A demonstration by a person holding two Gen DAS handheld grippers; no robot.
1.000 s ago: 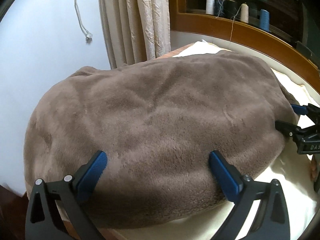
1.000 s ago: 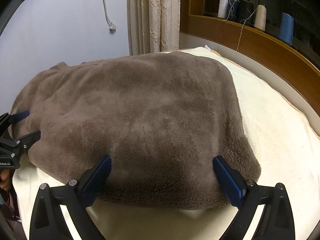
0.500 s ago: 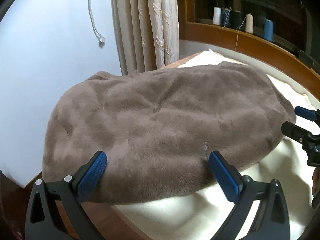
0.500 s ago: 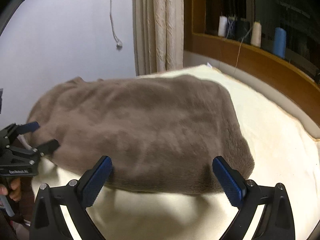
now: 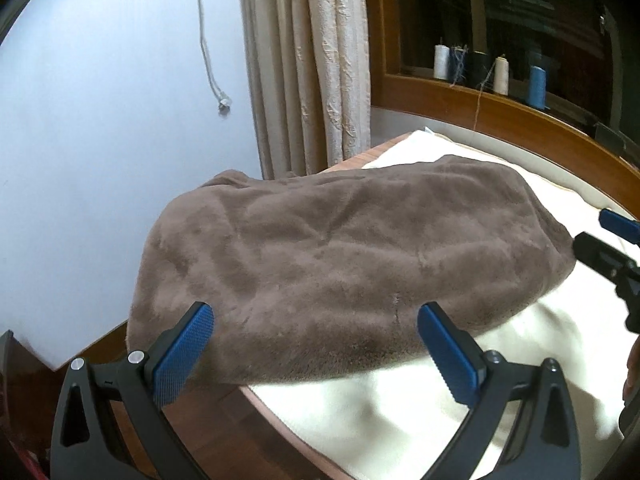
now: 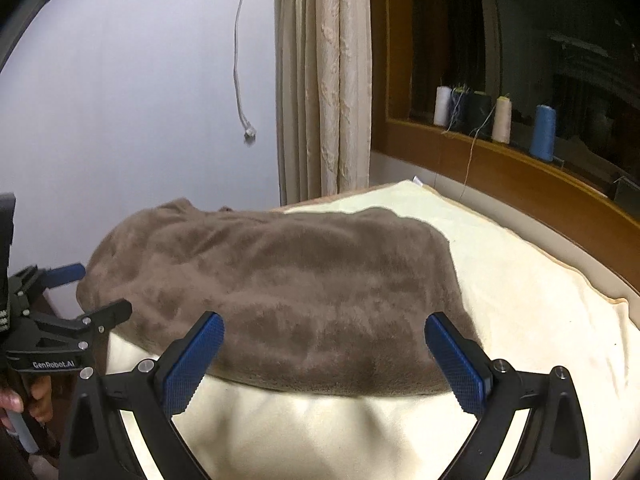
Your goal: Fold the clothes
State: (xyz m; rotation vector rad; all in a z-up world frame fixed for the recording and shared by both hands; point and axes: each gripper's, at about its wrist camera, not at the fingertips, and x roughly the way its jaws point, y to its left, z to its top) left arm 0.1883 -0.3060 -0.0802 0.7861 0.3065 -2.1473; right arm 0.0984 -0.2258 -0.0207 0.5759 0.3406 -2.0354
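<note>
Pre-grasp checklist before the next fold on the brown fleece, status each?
1. Left gripper open, nothing held: ok.
2. Right gripper open, nothing held: ok.
3. Brown fleece garment lying flat on the cream pad: ok.
4. Near hem free and within reach of both grippers: ok.
5. Garment fully on the pad: not ok, the left end overhangs the wooden table edge.
6. Layers underneath aligned: cannot tell.

Both hand-held grippers (image 5: 316, 344) farther from garment (image 5: 340, 264)

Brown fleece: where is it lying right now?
The fleece lies on the cream pad, toward its left end near the curtain, ahead of both open grippers.
</note>
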